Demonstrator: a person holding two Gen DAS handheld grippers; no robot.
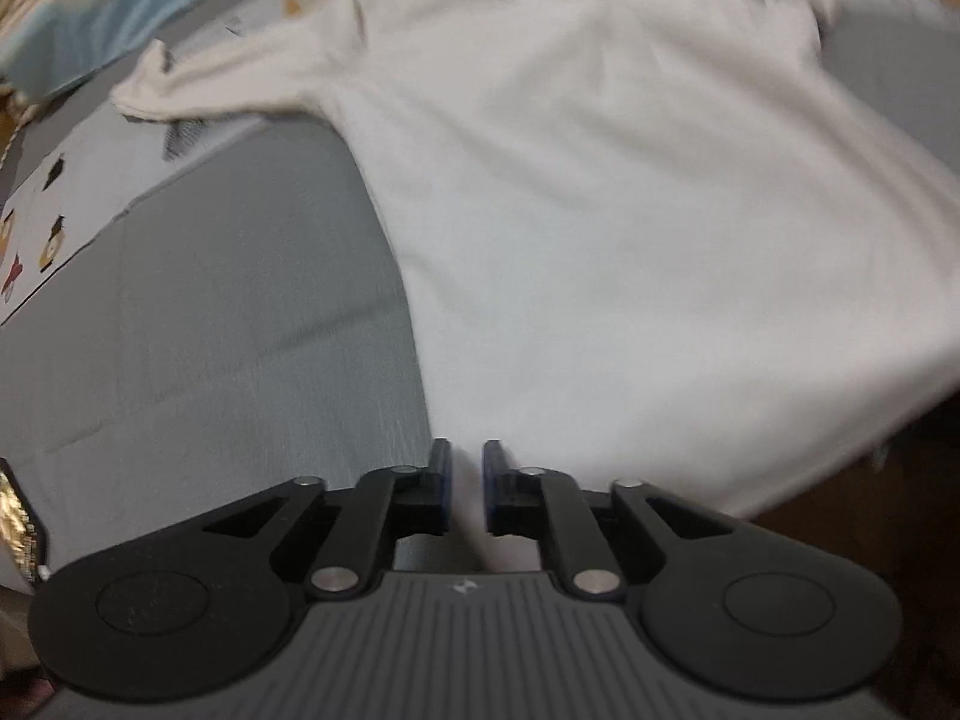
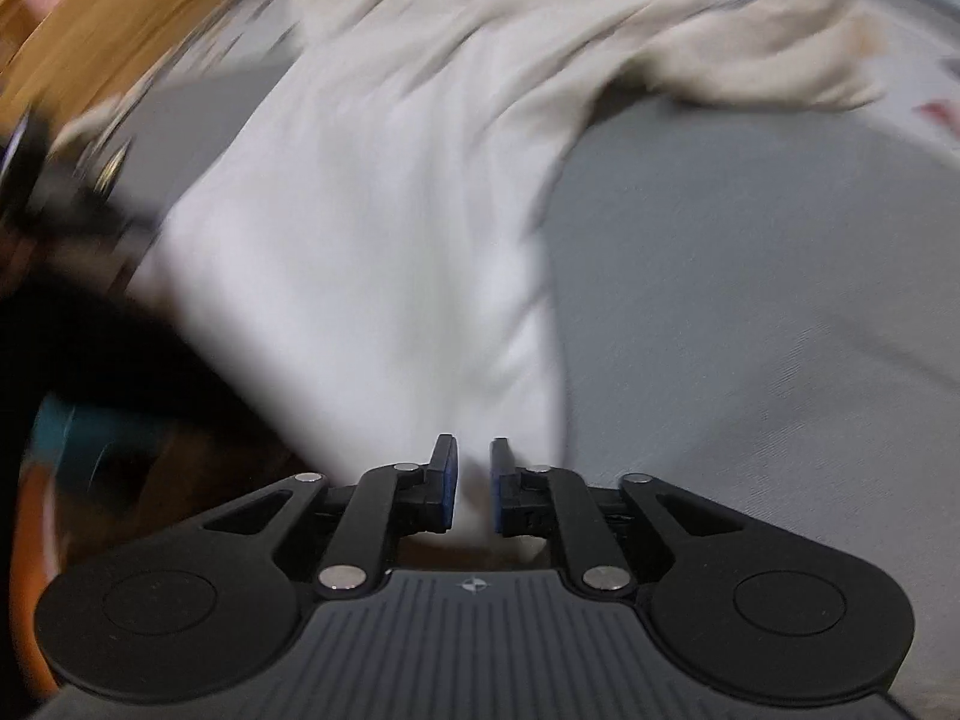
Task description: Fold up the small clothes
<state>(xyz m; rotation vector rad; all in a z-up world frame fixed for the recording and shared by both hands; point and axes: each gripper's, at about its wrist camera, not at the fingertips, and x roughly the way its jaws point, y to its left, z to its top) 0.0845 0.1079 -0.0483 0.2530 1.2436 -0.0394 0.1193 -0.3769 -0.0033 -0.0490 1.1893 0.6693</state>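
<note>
Both tools, left tool (image 1: 467,483) and right tool (image 2: 472,483), are sitting nearly closed and pinching the near hem of the white shirt (image 1: 600,210), which is sprawling across the grey surface (image 1: 240,300), one sleeve (image 1: 198,90) reaching toward a light blue cloth (image 1: 120,0).

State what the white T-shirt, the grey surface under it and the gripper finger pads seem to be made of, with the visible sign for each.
White T-shirt: soft knit fabric, probably cotton; matte, limp, creased at the sleeve.
Grey surface: woven cloth, likely a sheet or cover; fine thread grain, a seam line, no shine.
Finger pads: blue facing on black plastic fingers, possibly rubber or foam; too small to tell.
</note>
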